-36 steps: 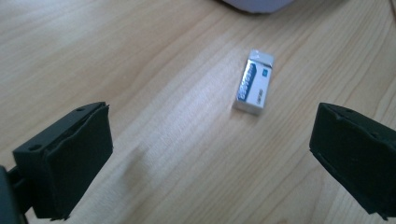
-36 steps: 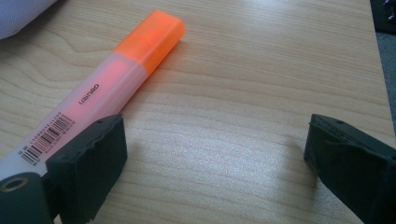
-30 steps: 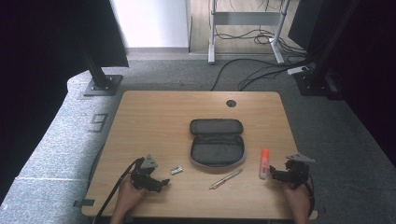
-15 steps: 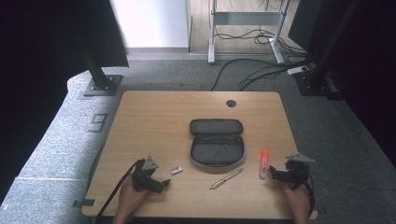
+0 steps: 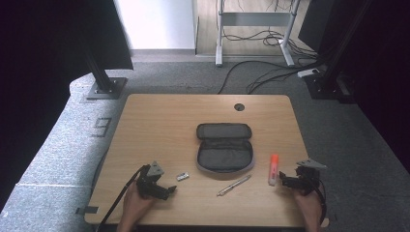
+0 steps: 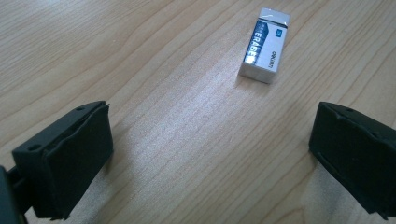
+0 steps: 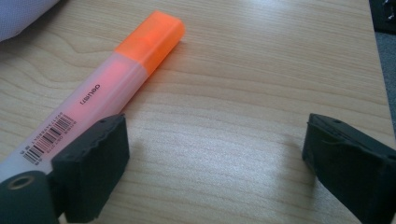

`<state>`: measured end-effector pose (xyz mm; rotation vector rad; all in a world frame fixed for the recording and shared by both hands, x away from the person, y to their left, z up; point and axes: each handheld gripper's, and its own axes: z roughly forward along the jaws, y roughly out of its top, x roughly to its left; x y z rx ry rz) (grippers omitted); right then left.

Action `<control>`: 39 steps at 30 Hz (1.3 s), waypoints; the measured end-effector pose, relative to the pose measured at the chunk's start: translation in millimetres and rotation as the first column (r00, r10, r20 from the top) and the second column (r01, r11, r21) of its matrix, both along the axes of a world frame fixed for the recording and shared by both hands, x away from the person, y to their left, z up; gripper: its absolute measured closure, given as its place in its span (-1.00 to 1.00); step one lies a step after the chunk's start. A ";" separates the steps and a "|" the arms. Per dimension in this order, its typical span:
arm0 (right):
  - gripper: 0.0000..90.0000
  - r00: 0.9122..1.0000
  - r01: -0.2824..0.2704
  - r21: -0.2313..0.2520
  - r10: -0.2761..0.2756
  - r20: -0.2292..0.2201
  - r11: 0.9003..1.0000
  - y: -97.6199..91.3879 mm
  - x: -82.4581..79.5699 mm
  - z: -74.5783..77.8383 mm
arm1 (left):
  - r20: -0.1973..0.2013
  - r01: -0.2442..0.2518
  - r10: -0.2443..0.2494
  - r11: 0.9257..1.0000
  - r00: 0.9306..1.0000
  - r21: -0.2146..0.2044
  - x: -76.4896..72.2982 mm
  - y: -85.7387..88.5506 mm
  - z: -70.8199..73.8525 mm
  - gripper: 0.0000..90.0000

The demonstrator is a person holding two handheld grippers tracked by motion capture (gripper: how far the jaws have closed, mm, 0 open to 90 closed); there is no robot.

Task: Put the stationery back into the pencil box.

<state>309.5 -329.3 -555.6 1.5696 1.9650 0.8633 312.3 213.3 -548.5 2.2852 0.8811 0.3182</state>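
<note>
An open grey pencil case [image 5: 225, 147] lies mid-table. Below it rest a silver pen [image 5: 233, 185], a small white eraser [image 5: 182, 177] and an orange-capped highlighter [image 5: 273, 169]. My left gripper [image 5: 167, 189] sits low at the front left. Its jaws are open [image 6: 212, 158] over bare wood, with the eraser [image 6: 265, 44] a short way ahead of them. My right gripper [image 5: 282, 181] rests at the front right, open [image 7: 219, 168]. Its jaws have just been closing a little, with nothing between them. The highlighter [image 7: 116, 79] lies along the outside of its left jaw.
The wooden table [image 5: 159, 125] has a cable hole [image 5: 239, 107] near its far edge. The table's right edge [image 7: 379, 70] runs close past the right gripper. Black stands and floor cables lie beyond the table.
</note>
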 end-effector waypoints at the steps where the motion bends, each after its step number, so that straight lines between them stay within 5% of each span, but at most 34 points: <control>1: -0.78 1.000 -0.003 -0.002 0.003 -0.006 1.000 -0.6 -0.5 0.9 | 0.000 0.000 0.000 1.000 1.000 0.000 0.0 0.0 0.0 -1.00; 18: -0.72 0.995 -0.095 0.070 0.097 -0.032 0.993 3.0 -9.2 23.1 | 0.000 0.000 0.000 1.000 1.000 0.000 0.0 0.0 0.0 -1.00; 27: -0.70 0.990 -0.142 0.062 0.142 -0.008 0.988 16.5 -9.2 36.8 | 0.000 -0.002 0.002 1.000 1.000 -0.001 0.0 0.0 0.0 -1.00; 39: -0.45 0.984 -0.171 0.056 0.173 -0.047 0.984 35.4 4.8 28.8 | 0.000 -0.003 0.003 1.000 1.000 -0.001 -0.1 -0.1 0.0 -1.00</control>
